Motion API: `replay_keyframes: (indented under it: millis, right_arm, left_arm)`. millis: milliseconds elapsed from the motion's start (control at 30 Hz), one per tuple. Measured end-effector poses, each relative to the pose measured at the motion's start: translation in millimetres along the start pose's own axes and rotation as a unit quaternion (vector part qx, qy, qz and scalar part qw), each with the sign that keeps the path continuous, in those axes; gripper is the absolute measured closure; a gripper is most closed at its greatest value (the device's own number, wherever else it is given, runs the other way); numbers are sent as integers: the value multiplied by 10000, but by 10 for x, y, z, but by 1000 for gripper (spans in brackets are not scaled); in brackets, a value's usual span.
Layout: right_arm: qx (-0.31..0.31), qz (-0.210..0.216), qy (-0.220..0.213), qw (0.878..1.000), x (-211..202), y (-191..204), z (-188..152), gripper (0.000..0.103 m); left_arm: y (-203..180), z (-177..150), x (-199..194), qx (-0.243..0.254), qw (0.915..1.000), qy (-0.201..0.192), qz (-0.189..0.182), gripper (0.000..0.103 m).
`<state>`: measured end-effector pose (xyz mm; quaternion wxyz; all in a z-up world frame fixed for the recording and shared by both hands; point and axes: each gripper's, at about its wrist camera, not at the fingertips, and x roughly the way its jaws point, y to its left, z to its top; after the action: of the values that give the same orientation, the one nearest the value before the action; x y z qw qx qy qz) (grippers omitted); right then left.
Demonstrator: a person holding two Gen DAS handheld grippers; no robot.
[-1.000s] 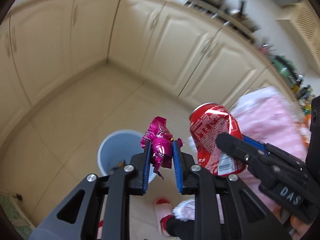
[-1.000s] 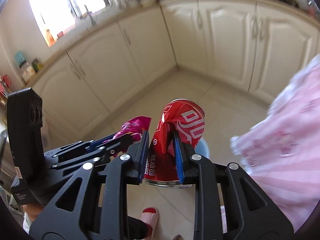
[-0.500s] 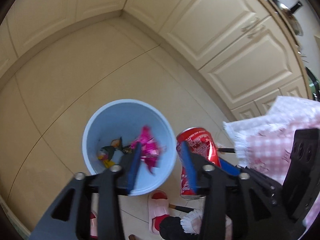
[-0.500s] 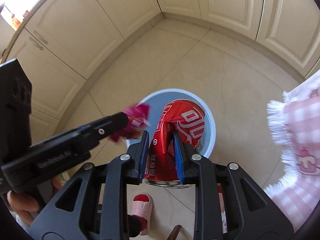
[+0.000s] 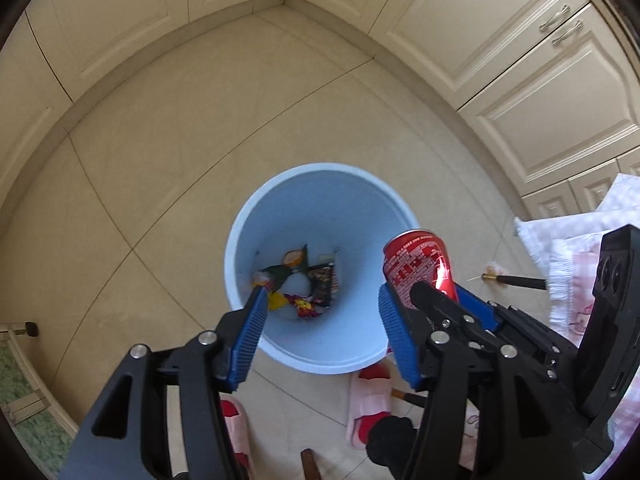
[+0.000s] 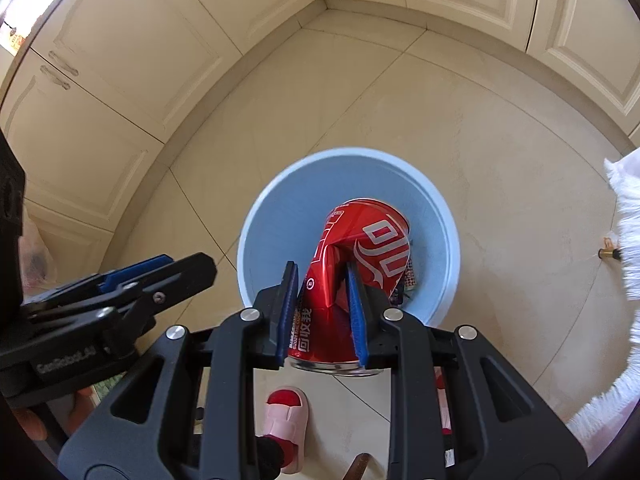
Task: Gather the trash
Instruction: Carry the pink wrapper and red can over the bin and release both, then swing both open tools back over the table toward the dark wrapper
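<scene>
A: Where does the left hand-held gripper [image 5: 322, 322] stand?

B: It hangs over the light blue bin [image 5: 276, 220] on the tiled floor [image 5: 160, 152], pointing steeply down. Its jaws have just been opening and stand spread, with nothing between the blue pads. Below the gap, at the bottom of the bin, lie several wrappers [image 5: 304, 284] (a dark one, a yellow one and others too jumbled to tell apart).

A: And the right hand-held gripper [image 6: 322, 306]?

B: It pinches a dented red soda can [image 6: 360, 248], its pads pressed into the crumpled lower half. The can stands upright in the grip, its top leaning over the near right part of the bin's opening; it is above the rim, not inside.

A: What surrounds the bin?

B: Cream cabinet doors [image 5: 500, 40] meet in a corner on the far side. Near the bin's close edge, the person's feet in pink slippers [image 6: 286, 420] rest on the floor. To the right hangs pink checked fabric [image 5: 580, 240] with a white fringe.
</scene>
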<state>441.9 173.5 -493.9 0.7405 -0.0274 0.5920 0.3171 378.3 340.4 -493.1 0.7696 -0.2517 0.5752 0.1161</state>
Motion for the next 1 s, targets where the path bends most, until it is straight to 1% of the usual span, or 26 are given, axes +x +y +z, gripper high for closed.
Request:
replay_keyframes:
  millis: [167, 267, 567, 733, 900, 1000]
  right_arm:
    - [-7, -93, 39, 9999, 101, -23, 3, 78]
    - [-17, -139, 50, 9999, 125, 0, 17, 78]
    - [-109, -193, 8, 9998, 152, 66, 8, 77]
    - [-91, -211, 18, 9997, 146, 12, 0, 77]
    - [-119, -370, -48, 9992, 33, -3, -21, 77]
    - [-241, -640, -232, 9974, -243, 35, -76, 77]
  left_arm:
    - [99, 6, -10, -125, 9998, 38, 119, 44]
    - [67, 21, 33, -135, 9997, 61, 192, 43]
    - [21, 34, 42, -135, 9997, 47, 208, 43]
    - [29, 39, 31, -117, 9997, 46, 211, 43]
    - [25, 60, -37, -58, 9998, -25, 211, 43]
    - [35, 76, -157, -105, 9997, -171, 124, 43]
